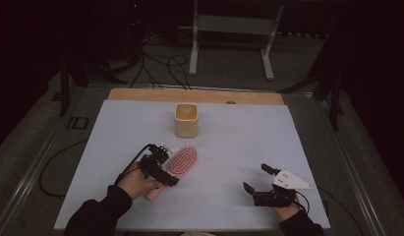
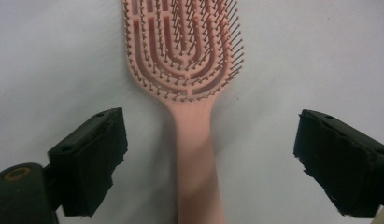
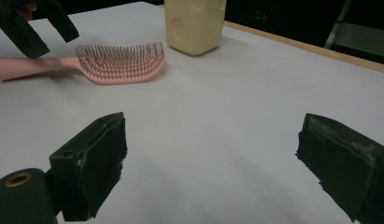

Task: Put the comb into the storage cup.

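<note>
The left gripper (image 2: 208, 158) is held over the handle of a pink plastic hairbrush with thin bristles (image 2: 189, 70). Its two black jaws are spread wide apart. The handle runs up the middle of the gap between them, and neither jaw touches it. There is bare table on both sides of the handle. In the left gripper view the round brush head with its rows of bristles sits just past the jaw tips, pointing away from the hand.

In the high view the left gripper (image 1: 160, 169) sits above the brush handle near the front left of the white table top (image 1: 239, 142). The hairbrush (image 1: 182, 162) lies flat with its bristles up, slanting away to the right.

The right gripper (image 1: 256, 179) is near the front right of the table, well apart from the brush. Its jaws are also wide open and hold nothing. In the right gripper view there is just bare white table between them.

Farther back, past the brush head, stands a pale yellow square cup (image 1: 186, 119). It is upright and near the brush but not touching it. Behind it, a strip of light brown wooden edge (image 1: 140, 93) runs along the far side of the table.
</note>
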`<state>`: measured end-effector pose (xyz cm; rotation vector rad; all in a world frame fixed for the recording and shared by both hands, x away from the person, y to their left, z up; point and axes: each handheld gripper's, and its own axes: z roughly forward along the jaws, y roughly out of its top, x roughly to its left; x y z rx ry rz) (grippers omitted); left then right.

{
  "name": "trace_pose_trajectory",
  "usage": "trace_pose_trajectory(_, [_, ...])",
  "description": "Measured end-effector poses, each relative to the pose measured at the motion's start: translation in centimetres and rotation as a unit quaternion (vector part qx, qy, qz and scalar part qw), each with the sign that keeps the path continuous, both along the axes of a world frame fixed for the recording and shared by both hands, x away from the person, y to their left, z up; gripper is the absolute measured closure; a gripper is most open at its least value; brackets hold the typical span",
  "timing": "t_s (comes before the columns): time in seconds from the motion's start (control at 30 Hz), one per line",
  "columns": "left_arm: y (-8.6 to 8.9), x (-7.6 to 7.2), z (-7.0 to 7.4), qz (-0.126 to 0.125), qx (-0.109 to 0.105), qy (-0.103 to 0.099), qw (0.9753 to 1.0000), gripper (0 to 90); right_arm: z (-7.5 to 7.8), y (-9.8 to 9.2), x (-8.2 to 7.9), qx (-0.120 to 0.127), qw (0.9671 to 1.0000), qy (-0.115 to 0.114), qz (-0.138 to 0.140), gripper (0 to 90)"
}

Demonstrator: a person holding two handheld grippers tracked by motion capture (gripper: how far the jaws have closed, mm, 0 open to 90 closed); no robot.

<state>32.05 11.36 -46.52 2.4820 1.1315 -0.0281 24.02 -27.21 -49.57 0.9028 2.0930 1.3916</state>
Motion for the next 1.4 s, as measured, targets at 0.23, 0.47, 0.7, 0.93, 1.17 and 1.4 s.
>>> trace_pose_trajectory(0.23, [0.1,0.4,-0.2,0.004,0.019,0.011,0.9998,16.9,0.0,0.0,0.0,0.000,1.0000,0.001,0.000,8.0])
trace_pose_trajectory(0.47, [0.1,0.8,-0.6,0.004,0.022,0.034,0.9992,32.4,0.0,0.0,0.0,0.000,1.0000,0.001,0.000,8.0])
trace_pose_trajectory(0.7, [-0.2,1.1,-1.1,0.009,0.035,0.040,0.9985,38.9,0.0,0.0,0.0,-0.001,1.0000,0.000,0.000,7.9])
trace_pose_trajectory(0.93, [-0.3,1.1,-1.3,0.009,0.044,0.043,0.9981,47.2,0.0,0.0,0.0,-0.001,1.0000,0.000,0.000,8.0])
trace_pose_trajectory(1.17, [-0.7,1.1,-1.7,-0.004,0.058,0.052,0.9969,57.2,0.0,0.0,0.0,0.000,1.0000,0.001,0.000,7.9])
trace_pose_trajectory(1.4, [-0.8,1.4,-2.1,0.000,0.061,0.062,0.9962,64.9,0.1,0.0,0.0,-0.002,1.0000,-0.002,0.001,7.9])
